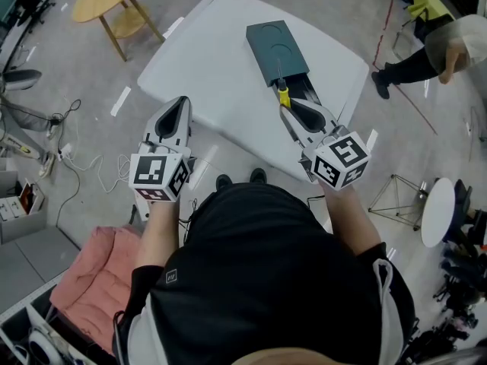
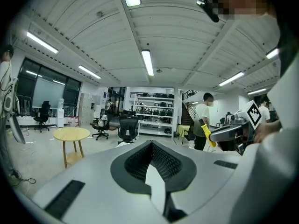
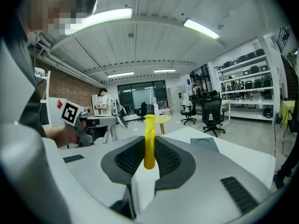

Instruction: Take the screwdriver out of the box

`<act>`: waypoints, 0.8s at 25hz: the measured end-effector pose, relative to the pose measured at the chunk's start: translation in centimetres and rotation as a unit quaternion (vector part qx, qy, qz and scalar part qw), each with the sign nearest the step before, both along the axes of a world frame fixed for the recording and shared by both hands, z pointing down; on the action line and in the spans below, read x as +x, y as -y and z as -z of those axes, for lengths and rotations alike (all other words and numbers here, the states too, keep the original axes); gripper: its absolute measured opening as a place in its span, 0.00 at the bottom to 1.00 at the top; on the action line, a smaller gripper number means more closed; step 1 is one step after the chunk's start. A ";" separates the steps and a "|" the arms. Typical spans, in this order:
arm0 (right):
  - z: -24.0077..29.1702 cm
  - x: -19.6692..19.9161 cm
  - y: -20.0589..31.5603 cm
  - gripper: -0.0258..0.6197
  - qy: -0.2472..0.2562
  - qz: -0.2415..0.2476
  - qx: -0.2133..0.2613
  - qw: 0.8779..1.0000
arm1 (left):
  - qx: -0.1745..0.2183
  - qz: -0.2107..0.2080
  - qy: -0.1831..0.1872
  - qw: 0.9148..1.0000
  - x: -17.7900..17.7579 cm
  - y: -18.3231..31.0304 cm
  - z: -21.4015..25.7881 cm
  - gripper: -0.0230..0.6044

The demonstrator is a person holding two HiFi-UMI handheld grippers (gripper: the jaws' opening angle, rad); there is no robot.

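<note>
Jaws of the right gripper (image 1: pixel 286 109) are partly closed and pinch the yellow handle of the screwdriver (image 3: pixel 149 141), which stands upright between the pads in the right gripper view. In the head view its dark shaft points away from the person, over the near end of the box (image 1: pixel 275 46). The left gripper (image 1: pixel 181 101) hangs well to the left, off the near-left edge of the white table (image 1: pixel 221 74), its tips together with nothing between them.

The step in hand looks like the lift-out, and the tool seems already raised from its seat. To finish cleanly, the grip should stay firm on the handle and the shaft should clear the box's edge before any sideways carry, so that the tip does not catch and drag the box.

The box is a dark teal sleeve lying on the table's far right, with a black inner tray (image 1: pixel 309 88) slid out toward the person. The right gripper covers most of the tray, so whatever else it holds cannot be made out.
</note>
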State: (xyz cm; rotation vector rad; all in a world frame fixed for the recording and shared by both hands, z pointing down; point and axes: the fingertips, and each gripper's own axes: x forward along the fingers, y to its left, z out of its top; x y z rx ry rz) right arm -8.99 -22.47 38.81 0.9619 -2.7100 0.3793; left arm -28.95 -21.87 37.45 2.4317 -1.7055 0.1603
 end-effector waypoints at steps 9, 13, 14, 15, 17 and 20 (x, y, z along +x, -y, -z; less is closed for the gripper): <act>-0.1 0.1 0.3 0.16 0.002 -0.005 -0.001 1.000 | -0.001 -0.001 -0.001 1.000 -0.1 0.2 -0.1 0.05; -0.3 -0.3 0.5 0.16 0.001 -0.003 -0.001 1.000 | -0.003 0.001 -0.002 1.000 -0.5 0.3 -0.4 0.05; -0.3 -0.4 0.5 0.16 0.001 -0.002 -0.001 1.000 | -0.004 0.001 -0.003 1.000 -0.5 0.3 -0.4 0.05; -0.3 -0.5 0.5 0.16 0.001 -0.002 -0.001 1.000 | -0.004 0.002 -0.003 1.000 -0.5 0.3 -0.4 0.05; -0.3 -0.6 0.6 0.16 0.001 0.000 -0.002 1.000 | -0.004 0.003 -0.003 1.000 -0.7 0.4 -0.4 0.05; -0.4 -0.8 0.7 0.16 0.000 0.002 -0.002 1.000 | -0.004 0.004 -0.003 1.000 -0.9 0.5 -0.4 0.05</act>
